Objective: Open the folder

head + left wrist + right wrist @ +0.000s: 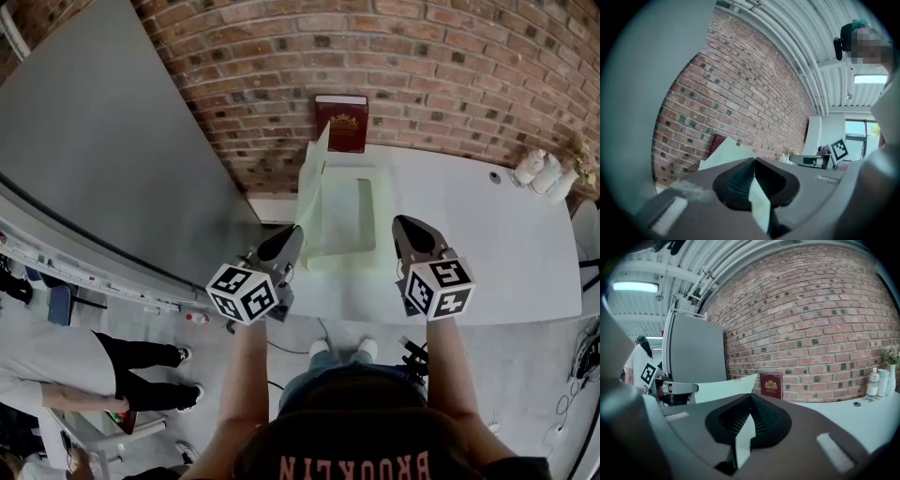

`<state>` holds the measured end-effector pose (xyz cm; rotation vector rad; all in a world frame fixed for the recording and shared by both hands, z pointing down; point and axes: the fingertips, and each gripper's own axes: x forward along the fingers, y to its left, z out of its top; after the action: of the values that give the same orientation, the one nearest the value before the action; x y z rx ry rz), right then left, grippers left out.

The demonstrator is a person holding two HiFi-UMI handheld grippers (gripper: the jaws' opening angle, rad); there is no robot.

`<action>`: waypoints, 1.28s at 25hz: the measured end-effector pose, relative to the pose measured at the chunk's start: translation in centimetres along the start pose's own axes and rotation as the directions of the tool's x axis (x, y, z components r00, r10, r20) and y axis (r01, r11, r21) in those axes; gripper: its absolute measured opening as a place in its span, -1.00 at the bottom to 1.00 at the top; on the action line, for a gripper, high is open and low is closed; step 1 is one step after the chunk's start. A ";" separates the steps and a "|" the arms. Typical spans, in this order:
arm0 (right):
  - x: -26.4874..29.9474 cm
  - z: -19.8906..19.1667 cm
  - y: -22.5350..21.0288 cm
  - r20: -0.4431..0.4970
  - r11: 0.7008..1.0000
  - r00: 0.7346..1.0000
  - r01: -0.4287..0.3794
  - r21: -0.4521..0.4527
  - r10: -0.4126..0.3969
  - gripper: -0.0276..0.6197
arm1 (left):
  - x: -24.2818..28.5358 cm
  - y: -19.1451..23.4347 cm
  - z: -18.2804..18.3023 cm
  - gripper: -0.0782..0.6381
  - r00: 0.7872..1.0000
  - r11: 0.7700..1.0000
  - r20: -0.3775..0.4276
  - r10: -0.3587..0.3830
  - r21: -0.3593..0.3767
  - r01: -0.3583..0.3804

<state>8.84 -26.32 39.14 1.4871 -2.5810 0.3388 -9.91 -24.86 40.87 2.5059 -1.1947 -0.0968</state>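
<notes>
A pale green folder (342, 220) lies on the white table (487, 244), its left cover (314, 192) raised nearly upright. My left gripper (289, 240) is at that cover's near corner. In the left gripper view its jaws (753, 161) are shut on a pale green sheet (759, 201), and the cover (726, 152) rises beyond them. My right gripper (410, 230) is at the folder's near right edge. In the right gripper view its jaws (751, 397) pinch a pale sheet (740, 437), with the raised cover (726, 389) to the left.
A dark red book (341, 122) leans on the brick wall behind the folder. Bottles and a small vase (546, 173) stand at the table's far right. A large grey board (103, 150) stands left of the table. A person (56, 366) is at the lower left.
</notes>
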 end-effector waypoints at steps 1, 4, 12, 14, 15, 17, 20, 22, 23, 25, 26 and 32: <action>0.2 0.1 0.4 0.001 1.000 1.000 -0.004 -0.006 0.004 -0.91 | -0.5 0.5 0.2 -0.76 1.000 1.000 0.013 0.013 -0.002 -0.013; 0.5 0.0 1.3 -0.004 1.000 1.000 -0.014 -0.021 0.014 -0.91 | -1.7 1.7 0.6 -0.76 0.998 0.998 0.034 0.057 0.017 -0.057; 1.4 -0.1 2.9 -0.013 0.999 1.000 -0.021 -0.031 0.020 -0.91 | -3.7 4.2 1.4 -0.76 0.978 0.965 0.017 0.210 0.158 -0.210; 1.7 0.0 3.2 -0.013 0.999 1.000 -0.023 -0.033 0.023 -0.91 | -4.1 4.9 1.5 -0.76 0.964 0.947 0.014 0.265 0.184 -0.263; 1.9 0.0 3.4 -0.012 0.999 1.000 -0.024 -0.034 0.024 -0.91 | -4.4 5.3 1.6 -0.76 0.956 0.937 0.013 0.293 0.194 -0.290; 2.1 0.1 3.8 -0.011 0.999 1.000 -0.027 -0.035 0.027 -0.91 | -4.9 6.1 1.7 -0.77 0.937 0.917 0.012 0.348 0.205 -0.343; 2.4 0.2 4.2 -0.012 0.999 0.999 -0.032 -0.038 0.032 -0.91 | -5.8 7.3 1.6 -0.77 0.906 0.886 0.009 0.424 0.205 -0.417; 2.6 0.1 4.4 -0.015 0.999 0.999 -0.035 -0.041 0.034 -0.91 | -6.4 8.2 1.5 -0.77 0.886 0.869 0.005 0.464 0.191 -0.456; 2.7 0.1 4.5 -0.016 0.999 0.999 -0.035 -0.041 0.034 -0.91 | -6.7 8.6 1.4 -0.77 0.878 0.863 0.002 0.479 0.180 -0.471; 2.7 0.0 4.6 -0.017 0.999 0.999 -0.034 -0.040 0.034 -0.91 | -7.3 9.3 1.2 -0.77 0.866 0.855 -0.003 0.500 0.159 -0.494; 2.7 0.0 4.6 -0.018 0.999 0.999 -0.034 -0.039 0.033 -0.91 | -7.5 9.6 1.2 -0.77 0.861 0.852 -0.006 0.508 0.152 -0.502; 2.8 -0.3 4.8 -0.022 0.999 0.999 -0.028 -0.034 0.027 -0.91 | -8.8 11.3 0.7 -0.77 0.832 0.827 -0.020 0.555 0.121 -0.549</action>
<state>3.24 -26.24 39.45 1.4294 -2.5793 0.3105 -24.01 -24.82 43.35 2.1211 -1.8934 0.1920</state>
